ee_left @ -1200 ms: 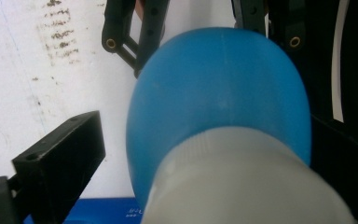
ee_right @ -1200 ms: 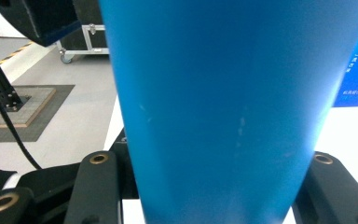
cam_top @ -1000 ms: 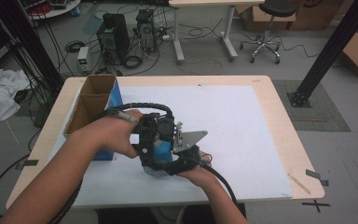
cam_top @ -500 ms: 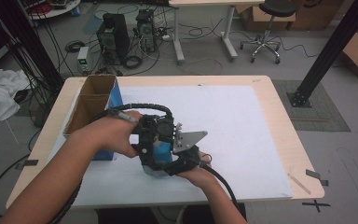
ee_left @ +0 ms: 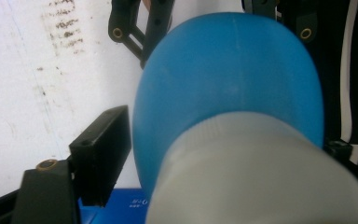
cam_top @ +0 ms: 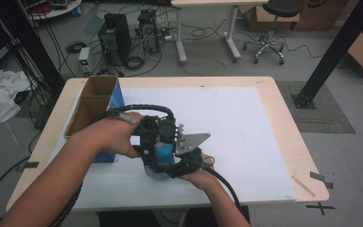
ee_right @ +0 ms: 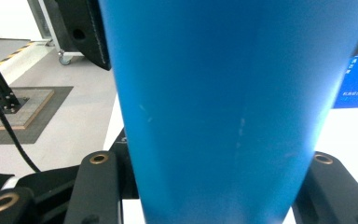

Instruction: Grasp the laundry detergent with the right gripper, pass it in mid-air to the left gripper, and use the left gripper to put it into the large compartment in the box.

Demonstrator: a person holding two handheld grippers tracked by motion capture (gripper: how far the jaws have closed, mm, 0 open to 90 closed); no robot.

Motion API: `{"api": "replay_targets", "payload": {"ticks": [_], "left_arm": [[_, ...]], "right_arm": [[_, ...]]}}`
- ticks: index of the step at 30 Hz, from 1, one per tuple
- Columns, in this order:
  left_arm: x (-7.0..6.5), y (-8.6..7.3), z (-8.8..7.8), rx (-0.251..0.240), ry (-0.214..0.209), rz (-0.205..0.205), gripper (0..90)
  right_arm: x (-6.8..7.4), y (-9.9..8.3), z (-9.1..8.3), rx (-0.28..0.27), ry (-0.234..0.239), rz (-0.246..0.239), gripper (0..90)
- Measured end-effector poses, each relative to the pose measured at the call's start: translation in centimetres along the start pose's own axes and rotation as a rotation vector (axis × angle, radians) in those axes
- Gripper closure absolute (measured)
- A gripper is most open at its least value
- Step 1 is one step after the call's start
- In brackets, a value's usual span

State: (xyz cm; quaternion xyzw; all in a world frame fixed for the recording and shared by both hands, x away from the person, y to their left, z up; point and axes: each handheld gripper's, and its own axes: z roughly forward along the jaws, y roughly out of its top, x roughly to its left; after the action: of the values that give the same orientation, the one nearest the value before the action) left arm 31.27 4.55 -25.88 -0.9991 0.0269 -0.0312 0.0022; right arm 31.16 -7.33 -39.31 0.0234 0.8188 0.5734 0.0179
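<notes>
High view: both hands meet over the near middle of the surface [cam_top: 264, 142], which carries a white sheet [cam_top: 246, 123]. The left gripper [cam_top: 157, 135] and right gripper [cam_top: 182, 163] are pressed together around a blue bottle [cam_top: 161, 152] — it sits between them, just above the sheet. An open cardboard box [cam_top: 92, 106] with a blue side stands at the left, touching the left hand [cam_top: 111, 137].

Left gripper view: the bottle [ee_left: 228, 88] lies along the camera's line, its pale cap [ee_left: 261, 172] nearest the lens. One black jaw stands at its left flank; the other is hidden, and I cannot tell whether they clamp the cap.

Right gripper view: the blue body [ee_right: 233, 107] runs upright between the two jaws, which press against its sides — closed on the bottle.
</notes>
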Motion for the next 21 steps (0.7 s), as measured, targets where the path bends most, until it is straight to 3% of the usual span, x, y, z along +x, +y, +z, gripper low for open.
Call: {"api": "replay_targets", "payload": {"ticks": [21], "left_arm": [[-0.24, 0.34, -0.03, 0.016, -0.002, 0.001, 31.3]], "right_arm": [[0.08, 0.10, 0.04, -0.011, 0.002, 0.009, 46.1]]}}
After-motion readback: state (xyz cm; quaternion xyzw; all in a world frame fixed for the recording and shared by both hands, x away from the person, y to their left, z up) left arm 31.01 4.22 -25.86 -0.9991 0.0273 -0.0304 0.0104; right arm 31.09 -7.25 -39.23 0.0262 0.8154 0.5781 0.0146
